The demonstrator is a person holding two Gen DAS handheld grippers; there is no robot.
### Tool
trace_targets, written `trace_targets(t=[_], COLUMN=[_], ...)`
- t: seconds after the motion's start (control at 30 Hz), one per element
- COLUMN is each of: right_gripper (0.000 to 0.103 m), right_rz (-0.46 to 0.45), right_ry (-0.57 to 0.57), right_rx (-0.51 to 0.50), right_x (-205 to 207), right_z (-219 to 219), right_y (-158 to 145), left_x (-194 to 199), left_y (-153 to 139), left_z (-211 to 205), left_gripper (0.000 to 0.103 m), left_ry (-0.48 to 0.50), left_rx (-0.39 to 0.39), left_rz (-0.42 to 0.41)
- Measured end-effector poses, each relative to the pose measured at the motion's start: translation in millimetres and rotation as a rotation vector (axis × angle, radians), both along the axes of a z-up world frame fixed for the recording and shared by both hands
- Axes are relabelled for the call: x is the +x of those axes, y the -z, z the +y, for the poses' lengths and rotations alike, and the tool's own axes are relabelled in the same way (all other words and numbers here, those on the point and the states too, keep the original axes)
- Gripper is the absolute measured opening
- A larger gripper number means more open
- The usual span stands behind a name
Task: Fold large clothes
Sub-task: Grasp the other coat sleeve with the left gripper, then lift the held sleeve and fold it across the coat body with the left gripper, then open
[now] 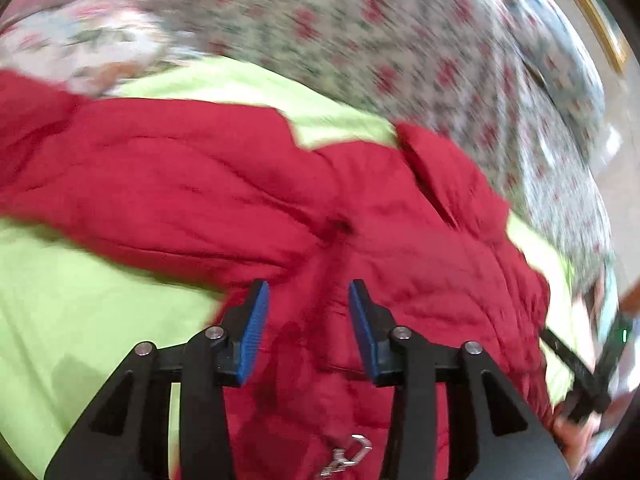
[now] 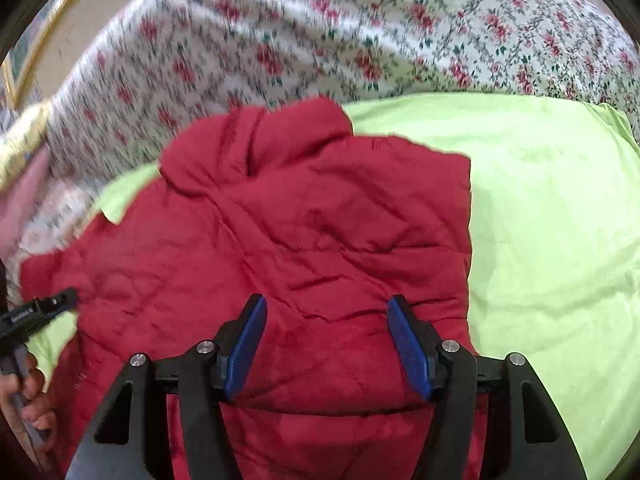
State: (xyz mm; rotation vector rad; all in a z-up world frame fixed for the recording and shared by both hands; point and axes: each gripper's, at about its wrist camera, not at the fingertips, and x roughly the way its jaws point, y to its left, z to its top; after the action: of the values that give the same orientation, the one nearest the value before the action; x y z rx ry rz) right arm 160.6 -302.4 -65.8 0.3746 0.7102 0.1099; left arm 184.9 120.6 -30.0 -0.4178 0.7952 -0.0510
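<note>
Red padded jacket (image 1: pixel 280 184) spread on lime-green sheet (image 1: pixel 72 304), floral bedspread (image 2: pixel 320 32) behind.
L gripper (image 1: pixel 308 312) & R gripper (image 2: pixel 326 332) both w/ jaws wide, holding nothing; jacket lies right under and ahead of each pair.

both left gripper (image 1: pixel 308 292) and right gripper (image 2: pixel 326 306) gape, fingers spread

Bright, even light — bkgd motion-blurred, fisheye edges
</note>
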Motion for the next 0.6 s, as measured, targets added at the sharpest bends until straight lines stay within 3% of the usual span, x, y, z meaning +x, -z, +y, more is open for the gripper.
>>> trace_targets(t=[0.17,0.33,0.47,0.6], right_gripper=[0.064,0.064,0.064,0.064], right_rz=[-0.022,-0.026,-0.037,-0.048], right_ry=[-0.015,-0.049,-0.068,-0.085], right_rx=[0.018,0.037,0.031,0.019], right_x=[-3.0,-2.3,-4.5,-4.8], right_z=[-2.6,0.6,6.9,12.6], right_y=[-5.4,-5.0,-7.0,-8.0], left_x=[-22.4,-40.2,-46.6,-40.5], left_y=[8.7,36.6,43.6,48.7], left_z=[62.9,124.4,175.3,216.1], left_gripper=[0.069,0.071,0.071,0.071], left_ry=[-0.169,-0.298,-0.434,-0.513], left_rx=[-0.131,-0.224,-0.152,-0.139], left_rz=[0.025,0.094,0.108,0.1])
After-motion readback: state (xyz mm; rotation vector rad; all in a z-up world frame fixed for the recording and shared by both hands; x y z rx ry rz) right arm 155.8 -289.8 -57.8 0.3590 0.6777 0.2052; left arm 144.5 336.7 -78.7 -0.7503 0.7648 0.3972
